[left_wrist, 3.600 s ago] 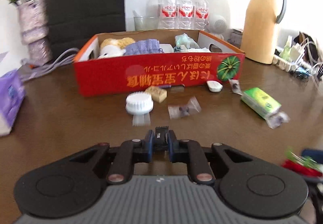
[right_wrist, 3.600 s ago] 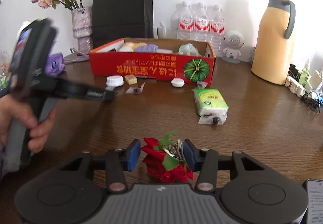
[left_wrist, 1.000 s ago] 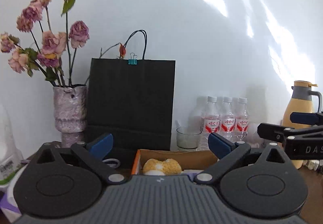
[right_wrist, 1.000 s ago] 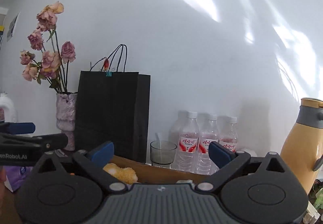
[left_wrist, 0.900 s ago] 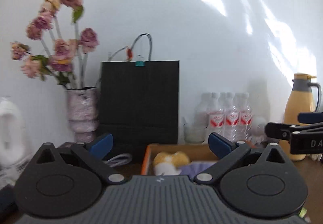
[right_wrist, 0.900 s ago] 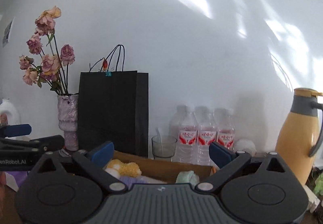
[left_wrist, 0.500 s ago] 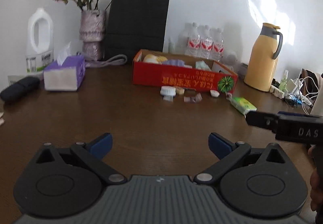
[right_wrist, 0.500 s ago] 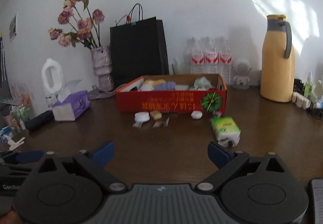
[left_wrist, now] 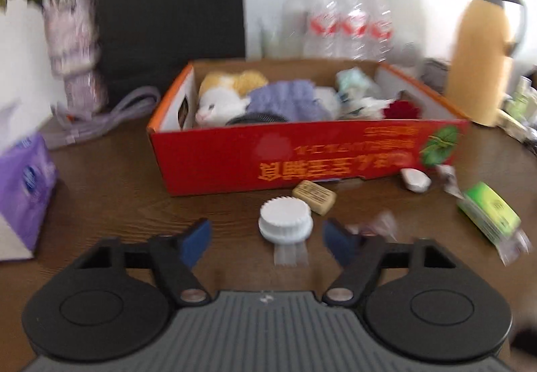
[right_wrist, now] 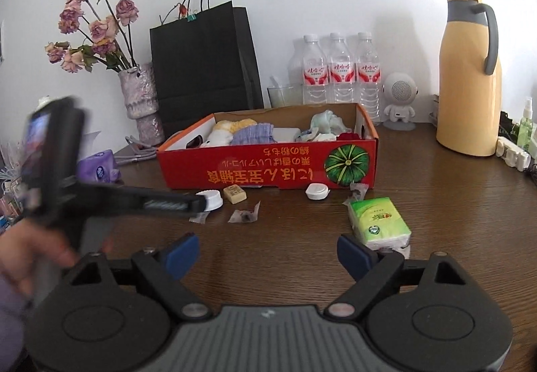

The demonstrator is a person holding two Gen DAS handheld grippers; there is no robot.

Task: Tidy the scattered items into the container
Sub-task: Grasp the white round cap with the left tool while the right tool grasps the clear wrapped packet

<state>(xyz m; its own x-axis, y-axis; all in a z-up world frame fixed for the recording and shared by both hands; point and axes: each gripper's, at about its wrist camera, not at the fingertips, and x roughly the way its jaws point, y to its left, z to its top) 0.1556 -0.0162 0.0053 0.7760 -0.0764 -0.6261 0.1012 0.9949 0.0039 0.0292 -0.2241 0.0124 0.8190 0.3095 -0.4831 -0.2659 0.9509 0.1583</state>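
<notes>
The red cardboard box (left_wrist: 302,153) (right_wrist: 268,167) holds a plush toy, a purple cloth and a red rose (left_wrist: 401,110). In front of it lie a white ridged cap (left_wrist: 285,221) (right_wrist: 209,199), a tan block (left_wrist: 313,192), a small white oval (left_wrist: 414,179), a clear wrapper (right_wrist: 243,216) and a green tissue pack (right_wrist: 379,221). My left gripper (left_wrist: 266,239) is closing, the cap lying between its jaws untouched. In the right wrist view the left gripper (right_wrist: 198,202) reaches the cap. My right gripper (right_wrist: 266,251) is closing slowly on nothing, beside the tissue pack.
A purple tissue box (left_wrist: 23,200) sits at the left. Behind the box stand a vase (right_wrist: 141,103), a black paper bag (right_wrist: 204,63), water bottles (right_wrist: 339,70), a small robot figure (right_wrist: 399,100) and a yellow jug (right_wrist: 470,80). A hand (right_wrist: 20,258) holds the left gripper.
Both grippers tipped down from facing the wall to the table. The left one came close to the box and narrowed around the white cap. The rose once in the right gripper lies in the box.
</notes>
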